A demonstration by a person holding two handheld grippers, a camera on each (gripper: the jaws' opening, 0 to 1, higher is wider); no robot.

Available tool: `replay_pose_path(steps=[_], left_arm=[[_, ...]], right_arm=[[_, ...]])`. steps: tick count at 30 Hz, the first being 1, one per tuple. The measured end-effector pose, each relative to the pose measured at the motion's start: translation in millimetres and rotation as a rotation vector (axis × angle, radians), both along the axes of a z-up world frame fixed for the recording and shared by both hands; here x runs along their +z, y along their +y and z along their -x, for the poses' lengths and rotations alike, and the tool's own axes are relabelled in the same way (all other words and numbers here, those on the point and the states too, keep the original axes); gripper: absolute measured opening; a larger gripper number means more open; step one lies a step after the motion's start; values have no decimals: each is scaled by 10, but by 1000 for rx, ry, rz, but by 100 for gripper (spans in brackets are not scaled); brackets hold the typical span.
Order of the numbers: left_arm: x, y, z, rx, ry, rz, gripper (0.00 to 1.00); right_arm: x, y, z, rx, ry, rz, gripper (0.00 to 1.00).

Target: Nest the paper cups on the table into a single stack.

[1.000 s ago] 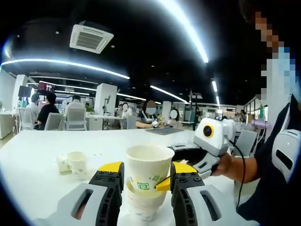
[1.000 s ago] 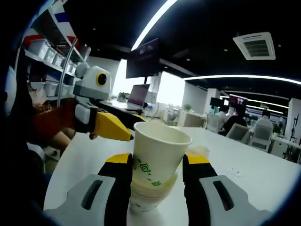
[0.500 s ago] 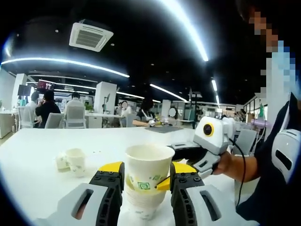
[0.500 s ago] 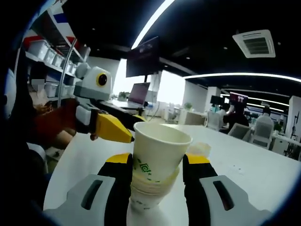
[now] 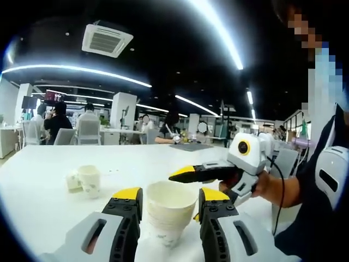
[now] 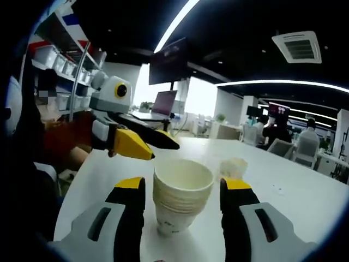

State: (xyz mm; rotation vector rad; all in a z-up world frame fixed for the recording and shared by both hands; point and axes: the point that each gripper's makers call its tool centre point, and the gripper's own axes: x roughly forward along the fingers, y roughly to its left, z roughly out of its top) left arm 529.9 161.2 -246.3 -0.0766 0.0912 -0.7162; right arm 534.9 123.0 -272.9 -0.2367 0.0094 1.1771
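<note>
A stack of nested white paper cups [image 5: 166, 215] with green print stands on the white table [image 5: 43, 213]. My left gripper [image 5: 170, 196] holds it, a yellow-tipped jaw on each side of the upper rims. In the right gripper view the same stack [image 6: 181, 199] sits between the wide-apart jaws of my right gripper [image 6: 182, 185], which touch nothing. The left gripper [image 6: 163, 152] reaches in from the left to the stack's rim. The right gripper [image 5: 180, 174] hovers just behind the stack. A loose cup [image 5: 90, 181] stands farther off beside a crumpled one [image 5: 72, 180]; the loose cup [image 6: 233, 166] shows beyond the stack.
A person's hand and sleeve [image 5: 278, 191] hold the right gripper at the table's right side. Seated people and chairs [image 5: 82, 131] are at far tables. Shelves with bins [image 6: 49, 54] and a laptop [image 6: 163, 103] stand behind the table's other end.
The right gripper's jaws have spread and let go of the top cup, which now sits fully down in the stack. The left gripper's hold looks the same.
</note>
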Motion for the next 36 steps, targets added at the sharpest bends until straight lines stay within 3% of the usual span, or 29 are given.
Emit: replay_pose_path(steps=[7,19,25,28,33,36], left_arm=[[-7,71,78,17,0,11,46],[-89,348,137,90,9,25,59],[-79,497,106,146,0,25,68],[-109,614,60,199,-6,-14,74],[-126,700,38,227,-5,-17,81],[-130,729,30,241,-6,-13,85]], right_arm=[[70,-46,19,-12,-14,-2,57],[231,-113,128,-3,5,-55,64],[246,-115,196,3,9,-58,74],[279,-125,238,9,10,-71,84],[327,-134,336,26,3,-78,98],[330,-150,378,37,6,-79,99]])
